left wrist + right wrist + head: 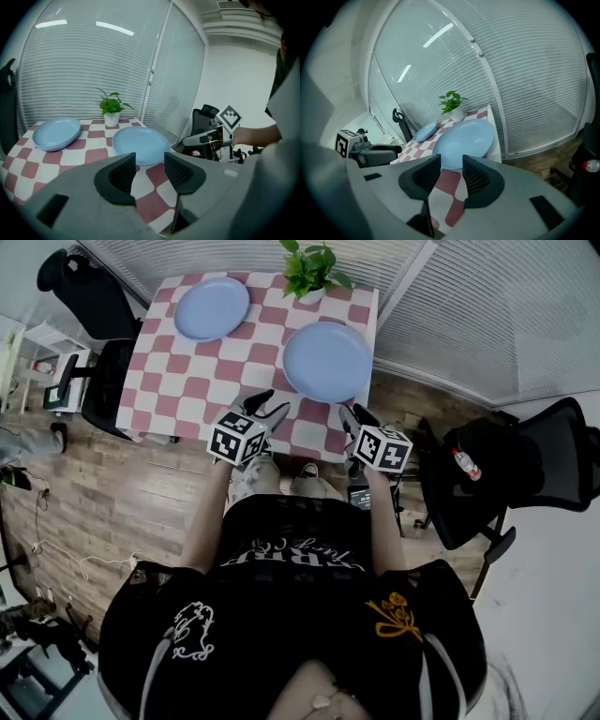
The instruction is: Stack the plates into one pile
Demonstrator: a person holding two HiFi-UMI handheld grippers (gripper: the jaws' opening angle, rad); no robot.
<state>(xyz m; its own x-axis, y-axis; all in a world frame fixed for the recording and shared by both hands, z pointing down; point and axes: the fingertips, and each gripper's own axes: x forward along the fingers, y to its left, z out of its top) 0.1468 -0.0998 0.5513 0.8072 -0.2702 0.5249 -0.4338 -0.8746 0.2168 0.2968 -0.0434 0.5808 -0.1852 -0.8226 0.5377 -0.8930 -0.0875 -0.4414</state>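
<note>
Red-checked cloth table (187,381) — pale-blue round plate (212,307) far left, second pale-blue plate (327,361) near right; potted green plant (310,271) at far edge.

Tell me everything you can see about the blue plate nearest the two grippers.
The near plate is round, pale blue and smooth, with a shallow raised rim. It lies flat, right side up and empty, on the pink-checked tablecloth by the table's right edge. Only the cloth touches it; the left gripper and right gripper are short of it.
</note>
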